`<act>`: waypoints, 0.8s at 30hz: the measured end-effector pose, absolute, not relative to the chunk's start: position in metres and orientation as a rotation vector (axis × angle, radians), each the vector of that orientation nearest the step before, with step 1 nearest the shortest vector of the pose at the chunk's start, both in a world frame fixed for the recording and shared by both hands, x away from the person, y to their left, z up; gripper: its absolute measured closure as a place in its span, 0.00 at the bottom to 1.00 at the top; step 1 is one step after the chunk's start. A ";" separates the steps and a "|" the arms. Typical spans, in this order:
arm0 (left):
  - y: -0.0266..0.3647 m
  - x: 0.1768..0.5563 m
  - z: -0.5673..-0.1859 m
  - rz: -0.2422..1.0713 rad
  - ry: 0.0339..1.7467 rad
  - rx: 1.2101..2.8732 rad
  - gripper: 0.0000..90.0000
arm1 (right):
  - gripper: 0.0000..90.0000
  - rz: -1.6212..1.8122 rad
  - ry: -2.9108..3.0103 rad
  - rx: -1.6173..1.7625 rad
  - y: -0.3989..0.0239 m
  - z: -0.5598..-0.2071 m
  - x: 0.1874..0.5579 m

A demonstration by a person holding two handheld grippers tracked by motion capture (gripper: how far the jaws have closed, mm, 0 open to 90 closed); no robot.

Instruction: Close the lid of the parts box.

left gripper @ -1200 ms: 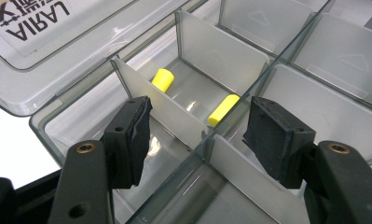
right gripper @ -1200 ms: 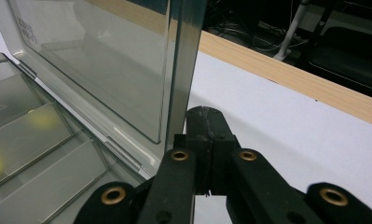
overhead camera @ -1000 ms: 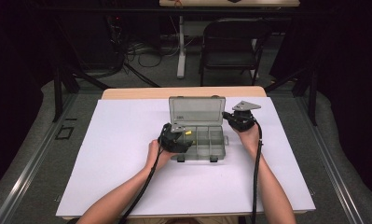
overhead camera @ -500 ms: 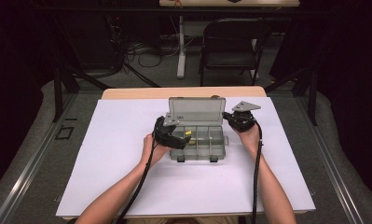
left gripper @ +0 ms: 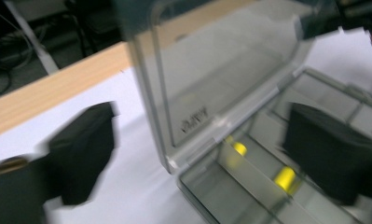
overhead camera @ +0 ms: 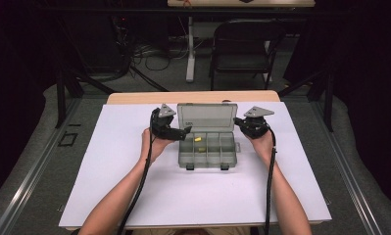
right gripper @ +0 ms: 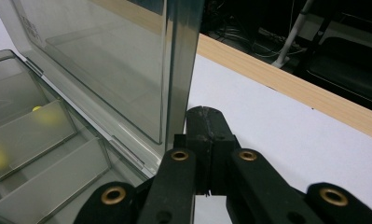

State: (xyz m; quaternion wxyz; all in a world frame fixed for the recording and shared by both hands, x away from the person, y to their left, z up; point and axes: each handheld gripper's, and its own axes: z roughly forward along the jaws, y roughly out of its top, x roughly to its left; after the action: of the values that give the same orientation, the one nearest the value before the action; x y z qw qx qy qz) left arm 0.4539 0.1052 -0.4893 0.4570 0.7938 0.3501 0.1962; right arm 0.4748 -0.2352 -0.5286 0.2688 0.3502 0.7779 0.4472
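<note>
The clear box (overhead camera: pixel 207 142) sits open on the white sheet (overhead camera: pixel 134 196), its lid (overhead camera: pixel 207 117) standing up. The left gripper (overhead camera: pixel 176 131) is wide open at the box's left edge — one jaw over the trays, near a small yellow piece (overhead camera: pixel 198 139). The right gripper (right gripper: pixel 206 135) is closed on nothing, its tips touching the lid's right edge.

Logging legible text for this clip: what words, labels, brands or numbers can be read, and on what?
Embossed mark on the organizer box lid: seen mirrored through the clear plastic and blurred, not readable.
Same mark near the lid's corner in the right gripper view: too small and angled to read.
No other text is visible.
</note>
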 end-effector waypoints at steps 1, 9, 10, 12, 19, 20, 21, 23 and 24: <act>0.106 0.455 -0.491 0.475 0.866 1.948 0.22 | 1.00 1.206 2.098 0.942 -0.235 -0.529 0.475; 0.114 0.463 -0.500 0.431 0.864 1.847 0.48 | 1.00 1.205 2.096 0.942 -0.235 -0.528 0.474; 0.115 0.463 -0.501 0.421 0.856 1.840 0.51 | 1.00 1.205 2.097 0.940 -0.235 -0.528 0.474; 0.115 0.463 -0.502 0.431 0.854 1.840 0.57 | 1.00 1.206 2.094 0.937 -0.235 -0.528 0.474; 0.117 0.463 -0.504 0.434 0.847 1.841 0.70 | 1.00 1.190 2.093 0.930 -0.234 -0.527 0.472; 0.117 0.463 -0.505 0.435 0.843 1.838 0.71 | 1.00 1.189 2.094 0.930 -0.234 -0.527 0.472; 0.117 0.463 -0.505 0.440 0.839 1.834 0.71 | 1.00 1.190 2.093 0.935 -0.234 -0.527 0.472; 0.117 0.462 -0.505 0.435 0.831 1.833 0.73 | 1.00 1.183 2.097 0.938 -0.234 -0.527 0.472; 0.117 0.462 -0.505 0.434 0.827 1.834 0.74 | 1.00 1.178 2.103 0.939 -0.234 -0.527 0.472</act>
State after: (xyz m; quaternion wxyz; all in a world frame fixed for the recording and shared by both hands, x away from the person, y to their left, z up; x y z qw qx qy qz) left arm 0.4623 0.1166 -0.5053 0.5158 0.7635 0.3441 0.1807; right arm 0.4718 -0.2337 -0.5267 0.2740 0.3490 0.7818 0.4380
